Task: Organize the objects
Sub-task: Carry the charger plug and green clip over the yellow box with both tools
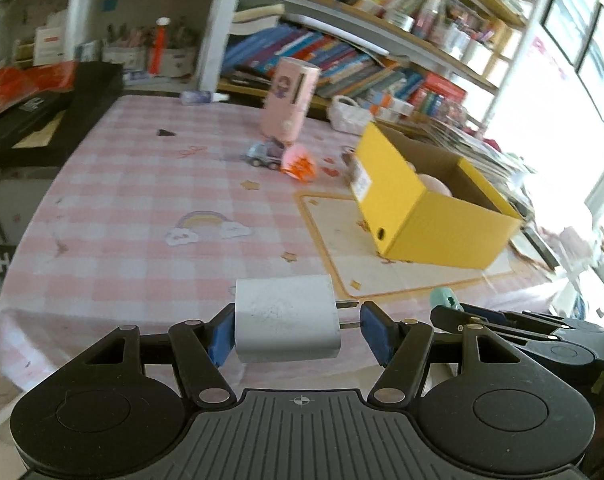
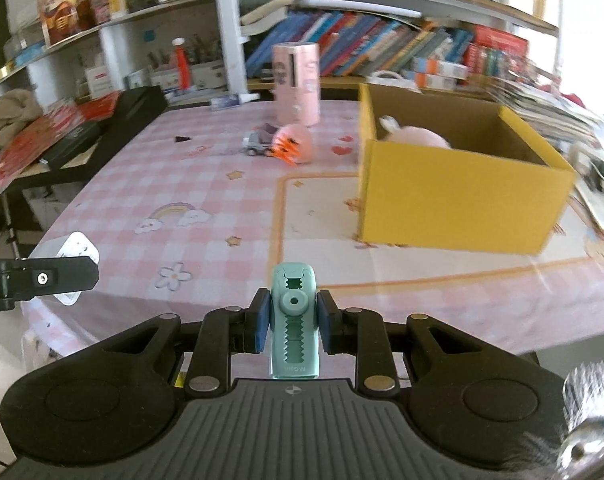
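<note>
My left gripper (image 1: 298, 330) is shut on a white plug charger (image 1: 286, 326), its metal prongs against the right pad, held above the near table edge. My right gripper (image 2: 293, 326) is shut on a teal pencil sharpener (image 2: 294, 324), also above the near edge. The sharpener's tip (image 1: 445, 298) and the right gripper show at the right of the left wrist view. The charger (image 2: 78, 252) shows at the left of the right wrist view. An open yellow box (image 1: 433, 208) (image 2: 457, 196) stands ahead to the right with a pink plush toy (image 2: 417, 136) inside.
A pink cylindrical container (image 1: 288, 98) (image 2: 297, 82), a small toy car (image 1: 264, 154) (image 2: 256, 142) and a pink-orange toy (image 1: 298, 164) (image 2: 294, 144) stand mid-table on the pink checked cloth (image 2: 182, 184). Bookshelves (image 2: 381, 48) run behind. A black case (image 1: 42, 112) lies at left.
</note>
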Tool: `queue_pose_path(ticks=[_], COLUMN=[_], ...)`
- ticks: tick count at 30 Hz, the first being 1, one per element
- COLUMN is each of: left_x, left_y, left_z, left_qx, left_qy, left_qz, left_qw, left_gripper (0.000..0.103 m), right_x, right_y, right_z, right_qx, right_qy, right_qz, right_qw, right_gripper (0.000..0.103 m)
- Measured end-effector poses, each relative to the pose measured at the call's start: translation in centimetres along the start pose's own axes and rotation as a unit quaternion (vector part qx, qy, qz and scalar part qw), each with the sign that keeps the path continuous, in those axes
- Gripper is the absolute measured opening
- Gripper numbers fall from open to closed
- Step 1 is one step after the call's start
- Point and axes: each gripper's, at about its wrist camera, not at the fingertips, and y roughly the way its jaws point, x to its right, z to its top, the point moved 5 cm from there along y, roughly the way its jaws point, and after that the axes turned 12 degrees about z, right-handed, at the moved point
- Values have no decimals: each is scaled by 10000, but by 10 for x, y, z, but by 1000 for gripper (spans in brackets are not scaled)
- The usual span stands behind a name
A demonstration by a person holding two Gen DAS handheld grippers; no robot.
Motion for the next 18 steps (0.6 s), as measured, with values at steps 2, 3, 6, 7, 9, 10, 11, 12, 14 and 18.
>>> queue_pose_path(ticks=[2, 3, 6, 7, 9, 10, 11, 12, 14, 18], left_x=[7, 11, 23, 27, 34, 38, 42, 46, 56, 79], left_y=[0, 0, 1, 2, 3, 5, 6, 8, 11, 19], left_z=[0, 0, -2, -2, -3, -2, -1, -1, -1, 1], left_qx=[5, -1, -20, -24, -34, -41, -50, -59, -83, -130], left_qy=[95, 139, 268, 312, 388, 420, 456, 496, 585, 777], left_qz=[-83, -127, -247, -286, -362, -392, -424, -461, -543, -722], left_qw=[9999, 9998, 9993, 9991, 9986, 9983, 9980, 9977, 9968, 9943], left_gripper=[65, 65, 65, 65, 65, 65, 65, 65, 65, 65], right_x=[7, 10, 20, 23, 30, 33, 36, 39, 46, 65], right_y=[-7, -10, -19, -21, -25, -26, -29, -31, -36, -45], right_z=[-4, -6, -10, -12, -15, -16, -18, -19, -22, -25], right_qx=[35, 51, 97, 109, 113, 112, 116, 125, 152, 193], right_qy=[126, 180, 327, 371, 455, 489, 525, 556, 628, 800], right_qz=[-110, -159, -302, -347, -432, -465, -506, -541, -621, -806], right_qw=[9999, 9997, 9990, 9987, 9980, 9977, 9973, 9969, 9960, 9933], right_gripper=[23, 23, 23, 23, 23, 23, 23, 23, 23, 23])
